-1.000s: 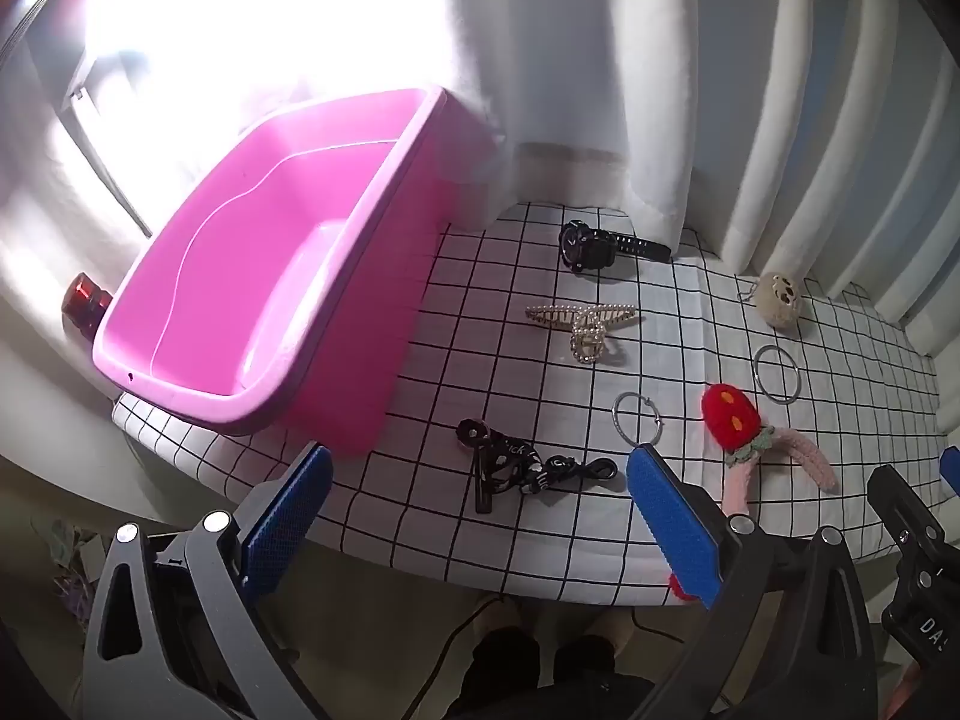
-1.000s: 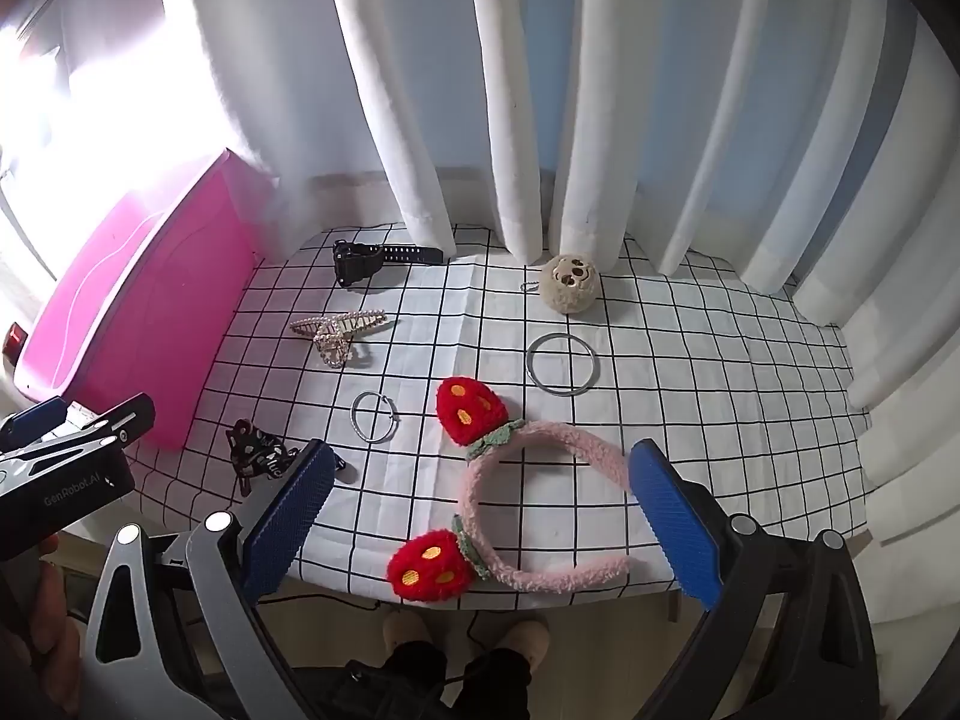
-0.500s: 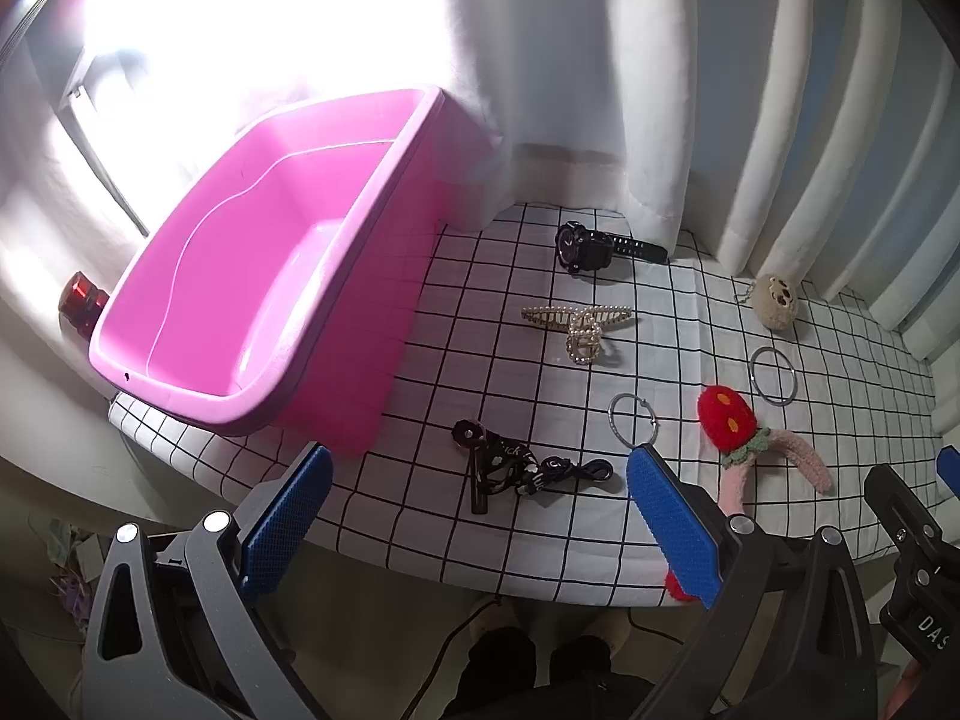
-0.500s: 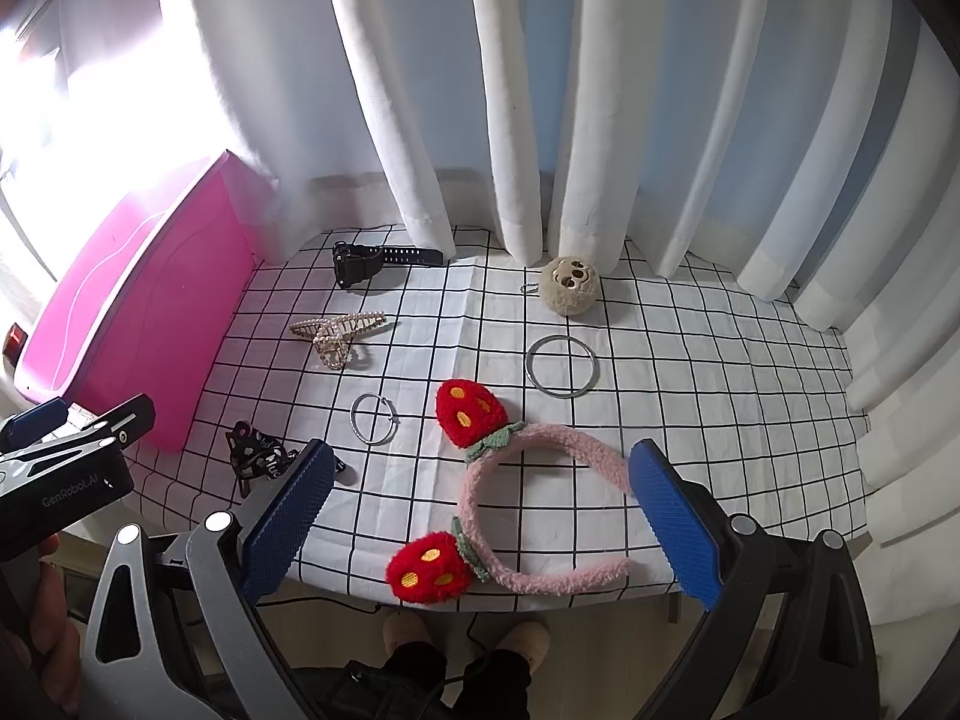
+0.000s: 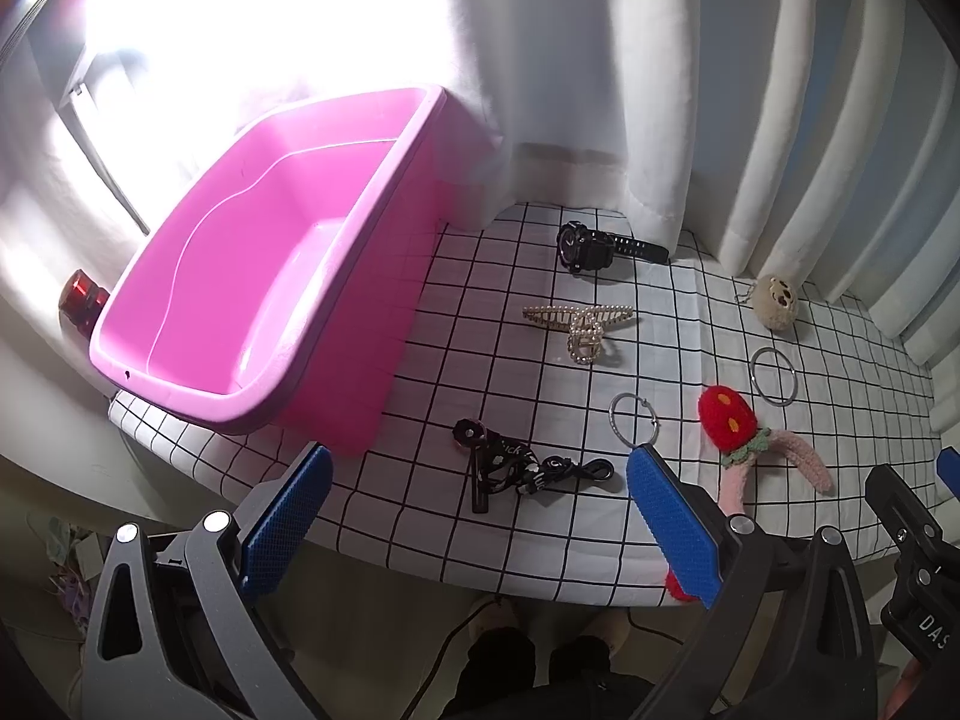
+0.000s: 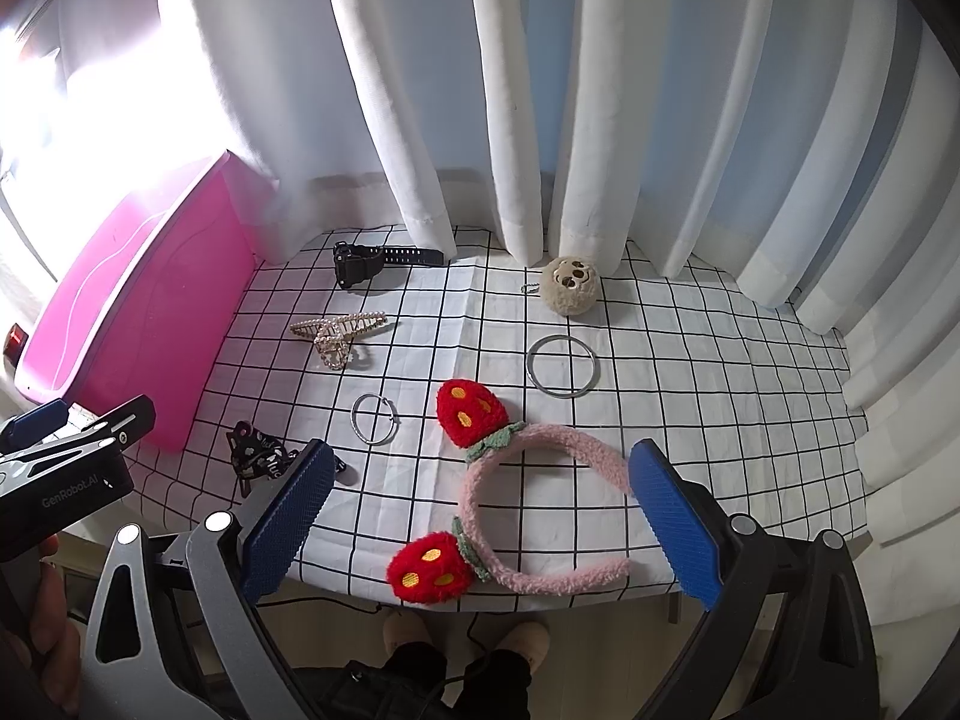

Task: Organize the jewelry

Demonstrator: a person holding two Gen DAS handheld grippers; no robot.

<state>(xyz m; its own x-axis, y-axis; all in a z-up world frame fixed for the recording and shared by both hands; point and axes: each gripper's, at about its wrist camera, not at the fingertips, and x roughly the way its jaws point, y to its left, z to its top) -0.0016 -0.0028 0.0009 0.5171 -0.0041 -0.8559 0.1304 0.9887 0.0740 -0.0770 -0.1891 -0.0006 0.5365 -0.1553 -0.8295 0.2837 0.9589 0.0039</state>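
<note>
Left gripper [image 5: 477, 516]: jaws spread wide, holding nothing, poised low off the table's near edge and aimed at the black lanyard [image 5: 519, 471].
Right gripper [image 6: 480, 516]: likewise wide open and unladen, hanging over the near edge with the plush headband [image 6: 540, 516] lying between its blue pads [image 6: 675, 525].
Headband: soft, light, springy by the look of it; the bare pink arch, clear of the red strawberry ears, seems the best place to pinch.
Lanyard: limp and tangled, likely to trail; take it at the bunched middle.
Hoops: a small ring [image 6: 373, 418] and a larger bangle [image 6: 562, 366] lie flat, thin and probably slippery.
Pearl clip [image 5: 579, 324]: appears delicate.
Watch [image 5: 591, 249]: stiff case, far edge near the curtain.
Pink bin [image 5: 384, 192]: empty, at the table's left.
</note>
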